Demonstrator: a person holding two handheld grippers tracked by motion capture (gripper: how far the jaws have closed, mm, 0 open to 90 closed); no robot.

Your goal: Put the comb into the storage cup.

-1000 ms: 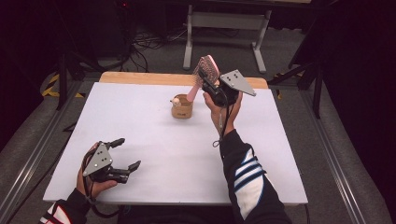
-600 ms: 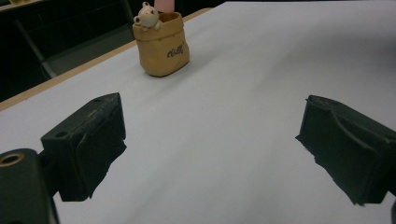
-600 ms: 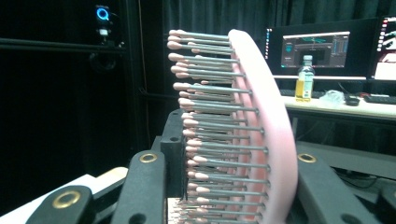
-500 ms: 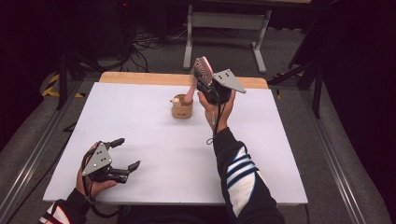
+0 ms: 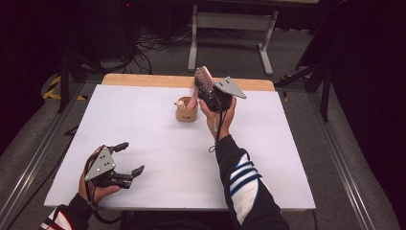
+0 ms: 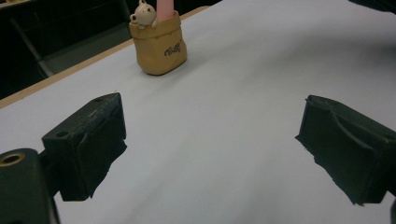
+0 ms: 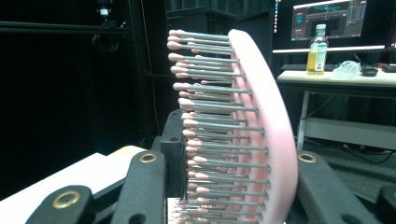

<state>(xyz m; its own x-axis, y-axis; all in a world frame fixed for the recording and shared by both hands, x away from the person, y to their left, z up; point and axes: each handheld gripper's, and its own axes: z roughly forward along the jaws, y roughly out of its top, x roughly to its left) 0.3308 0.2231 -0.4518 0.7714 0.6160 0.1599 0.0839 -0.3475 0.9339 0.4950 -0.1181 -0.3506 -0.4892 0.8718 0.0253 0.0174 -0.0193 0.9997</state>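
A dark workshop is surrounding one white table (image 5: 158,158), and you are working at it with two grippers. Your right gripper (image 5: 207,92) is clenching one pink hairbrush (image 5: 205,79) by its bristled head, just behind and above the single tan holder (image 5: 186,113); the brush's handle is angling down into that holder, beside one small bear figure (image 5: 180,103) on its rim. Your left gripper (image 5: 128,159) is resting well in front of the holder near the table's front edge, its jaws spread wide and grasping nothing. Beyond the holder, one bottle (image 7: 317,49) is standing on a far desk.
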